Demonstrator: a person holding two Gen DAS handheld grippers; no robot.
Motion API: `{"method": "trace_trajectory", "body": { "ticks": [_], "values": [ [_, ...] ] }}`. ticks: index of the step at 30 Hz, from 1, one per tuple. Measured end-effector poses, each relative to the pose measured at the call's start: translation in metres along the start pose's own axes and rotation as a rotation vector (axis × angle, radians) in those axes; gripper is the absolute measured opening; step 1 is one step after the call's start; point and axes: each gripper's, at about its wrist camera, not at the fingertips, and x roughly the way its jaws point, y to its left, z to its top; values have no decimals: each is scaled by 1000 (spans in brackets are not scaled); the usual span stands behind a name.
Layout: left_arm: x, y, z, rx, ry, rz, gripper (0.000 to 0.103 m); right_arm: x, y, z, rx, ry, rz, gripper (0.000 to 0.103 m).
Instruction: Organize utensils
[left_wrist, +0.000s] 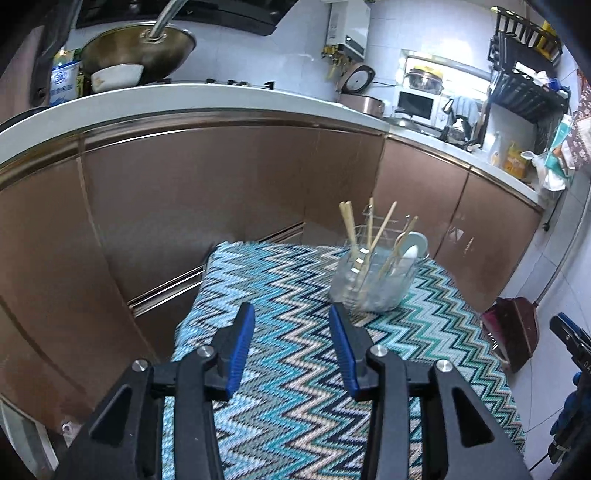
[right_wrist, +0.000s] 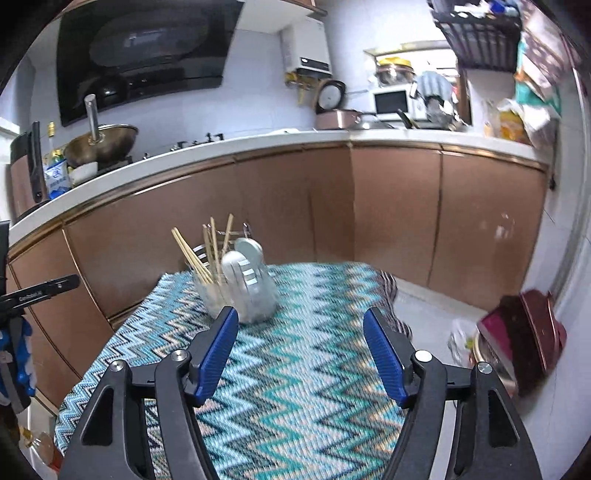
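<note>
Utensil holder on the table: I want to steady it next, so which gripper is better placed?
Probably the left. The left gripper is open with the utensil holder just past its right fingertip. The right gripper is open too, with the holder off past its left finger.

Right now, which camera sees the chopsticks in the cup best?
The left wrist view: the chopsticks stand apart, visible down through the clear holder. In the right wrist view they bunch together and pale spoons cover the holder's front.
</note>
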Motion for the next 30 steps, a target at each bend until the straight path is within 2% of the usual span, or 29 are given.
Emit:
{"method": "trace_trajectory", "body": {
  "ticks": [12,16,21,30],
  "values": [
    [5,31,-32,-65,59,58,43,-24,-26,-34,71,19,-84,76],
    [17,29,-38,-72,85,64,43,-13,-35,-41,92,43,-99,77],
    [37,17,-43,-54,123,67,43,7,-38,-53,96,80,-103,82],
    [76,-6,-57,-22,210,56,43,40,-42,-73,94,154,-97,84]
  ]
}}
